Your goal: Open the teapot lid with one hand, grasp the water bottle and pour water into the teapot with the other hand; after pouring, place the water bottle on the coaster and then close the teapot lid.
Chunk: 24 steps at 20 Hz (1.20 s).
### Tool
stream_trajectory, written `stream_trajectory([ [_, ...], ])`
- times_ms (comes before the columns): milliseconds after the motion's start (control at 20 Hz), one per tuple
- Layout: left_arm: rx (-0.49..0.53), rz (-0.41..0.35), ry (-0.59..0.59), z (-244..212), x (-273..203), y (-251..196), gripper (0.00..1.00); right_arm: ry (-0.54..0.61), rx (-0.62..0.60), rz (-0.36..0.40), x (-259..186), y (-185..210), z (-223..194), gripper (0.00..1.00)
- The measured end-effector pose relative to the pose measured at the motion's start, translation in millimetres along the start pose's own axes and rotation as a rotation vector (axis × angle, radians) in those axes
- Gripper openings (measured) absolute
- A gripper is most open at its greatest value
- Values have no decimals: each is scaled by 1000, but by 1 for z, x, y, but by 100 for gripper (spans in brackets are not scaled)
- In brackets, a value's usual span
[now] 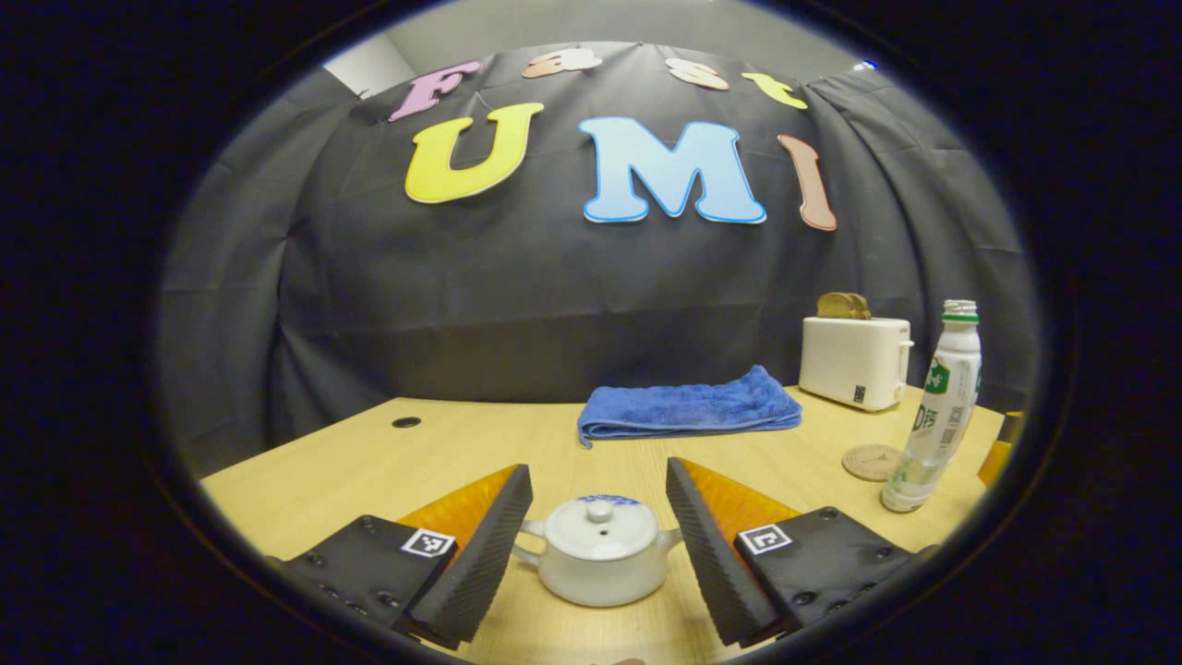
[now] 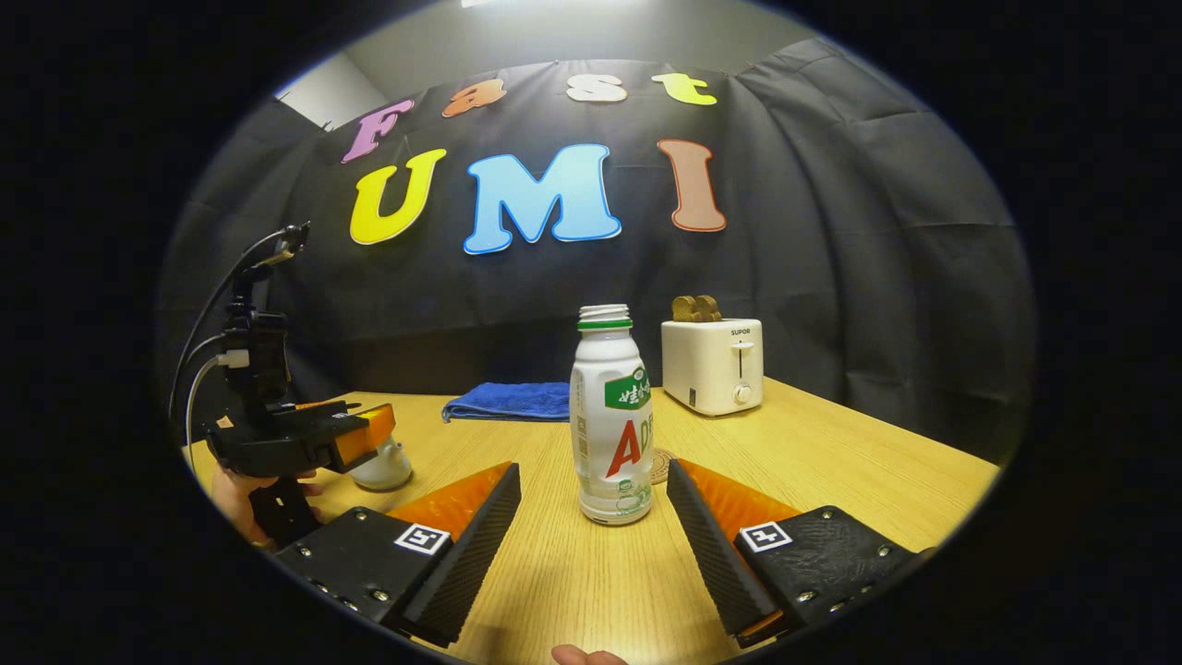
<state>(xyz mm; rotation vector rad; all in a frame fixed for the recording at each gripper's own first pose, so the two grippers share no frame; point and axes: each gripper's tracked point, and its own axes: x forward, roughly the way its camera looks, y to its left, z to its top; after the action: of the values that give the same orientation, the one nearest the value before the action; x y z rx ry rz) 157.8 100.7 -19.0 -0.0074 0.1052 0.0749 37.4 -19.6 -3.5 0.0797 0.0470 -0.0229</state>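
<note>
A small white teapot [image 1: 600, 554] with its lid [image 1: 600, 526] on sits on the wooden table, just beyond and between the spread fingers of my left gripper [image 1: 598, 471], which is open and touches nothing. The white water bottle [image 1: 937, 416], uncapped, stands upright at the right, next to a round coaster [image 1: 873, 462]. In the right gripper view the bottle [image 2: 611, 416] stands between the tips of my open right gripper [image 2: 593, 469], apart from both fingers. The coaster [image 2: 660, 466] peeks out behind it. The left gripper [image 2: 369, 443], held by a hand [image 2: 235, 499], half hides the teapot [image 2: 386, 469].
A folded blue towel [image 1: 688, 406] lies at the back of the table [image 1: 369, 471]. A white toaster [image 1: 854, 360] with bread in it stands at the back right. In the right gripper view the toaster [image 2: 713, 365] is behind the bottle and the towel [image 2: 512, 402] to its left.
</note>
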Motion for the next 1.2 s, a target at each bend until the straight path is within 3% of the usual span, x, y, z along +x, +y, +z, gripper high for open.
stream_trajectory([
  [100, -4, 5, 6, -3, 3, 2, 100, 7, 13, -5, 3, -4, 0, 98],
  [350, 29, -32, 39, -8, 8, -6, 59, 12, 26, -16, 5, -9, 1, 98],
  [400, 34, -32, 40, -8, 10, -6, 53, 10, 26, -13, 4, -8, 2, 98],
  [450, 34, -29, 37, -6, 9, -4, 54, 6, 25, -9, 4, -7, 5, 98],
  [500, 29, -16, 35, -4, 12, -1, 28, -3, 20, -8, 4, -6, 8, 98],
  [550, 28, -13, 47, -9, 14, -2, 22, -13, 11, -9, 3, -7, 11, 98],
  [650, 33, -9, 50, -9, 12, 0, 31, -33, -4, -10, 3, -7, 17, 98],
  [800, 44, -4, 46, -7, 13, 0, 13, -26, -26, -3, 6, -7, 14, 98],
  [1200, 47, -23, 41, -6, 15, 0, 17, -27, -70, -23, 20, -12, 17, 98],
])
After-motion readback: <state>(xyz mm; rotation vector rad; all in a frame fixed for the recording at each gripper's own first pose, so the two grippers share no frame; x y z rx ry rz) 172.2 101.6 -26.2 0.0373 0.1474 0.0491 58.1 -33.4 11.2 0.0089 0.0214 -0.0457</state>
